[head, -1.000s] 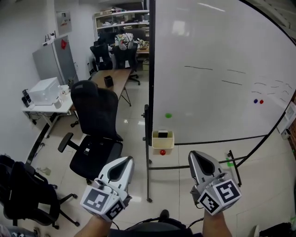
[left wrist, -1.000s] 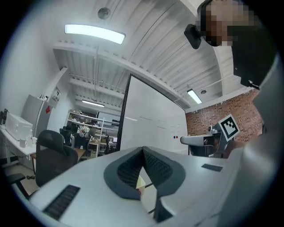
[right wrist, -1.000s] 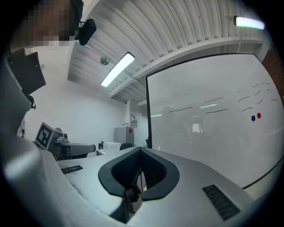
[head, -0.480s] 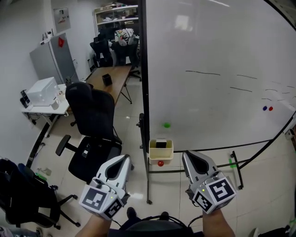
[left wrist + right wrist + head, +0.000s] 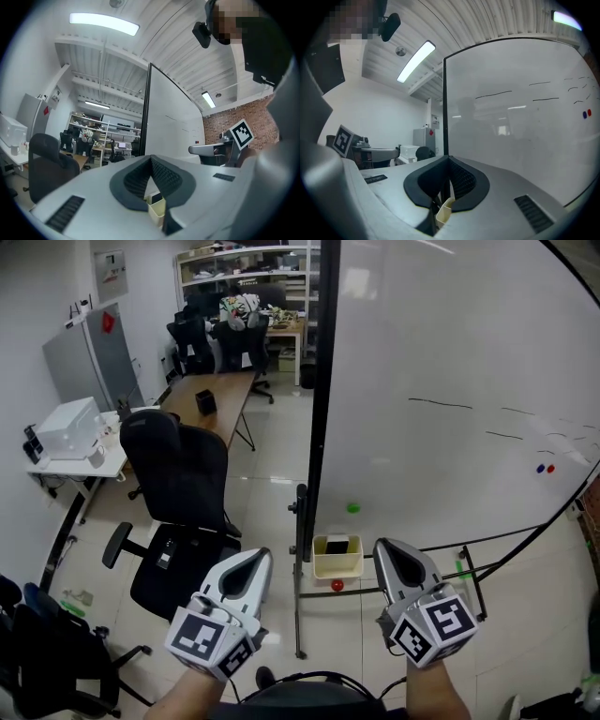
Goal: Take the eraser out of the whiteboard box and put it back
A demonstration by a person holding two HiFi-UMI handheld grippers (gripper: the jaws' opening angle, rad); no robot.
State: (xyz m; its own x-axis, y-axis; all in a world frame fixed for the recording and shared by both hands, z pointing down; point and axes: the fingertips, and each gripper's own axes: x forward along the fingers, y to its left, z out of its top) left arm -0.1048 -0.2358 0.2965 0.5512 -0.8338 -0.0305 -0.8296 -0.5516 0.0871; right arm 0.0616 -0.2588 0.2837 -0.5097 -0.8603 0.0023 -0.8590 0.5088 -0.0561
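Note:
A cream whiteboard box [image 5: 337,566] hangs at the lower left of the big whiteboard [image 5: 450,381]. The black eraser [image 5: 337,546] lies inside it. Both grippers are held level a short way before the board, apart from the box. In the head view my left gripper [image 5: 256,561] is shut and empty, left of the box. My right gripper [image 5: 390,550] is shut and empty, right of it. The box [image 5: 157,209] shows below my left gripper's [image 5: 151,159] closed tips. An edge of the box [image 5: 444,212] shows under my right gripper [image 5: 449,159].
A black office chair [image 5: 178,484] stands left of the board's black frame post [image 5: 323,381]. Behind it are a wooden desk [image 5: 211,397] and a white printer [image 5: 64,426]. A red magnet [image 5: 337,585] and a green magnet [image 5: 352,508] sit near the box. Stand legs [image 5: 298,615] cross the floor.
Both grippers have moved forward toward the whiteboard, still shut. The box now sits closer, between the two gripper tips in the head view.

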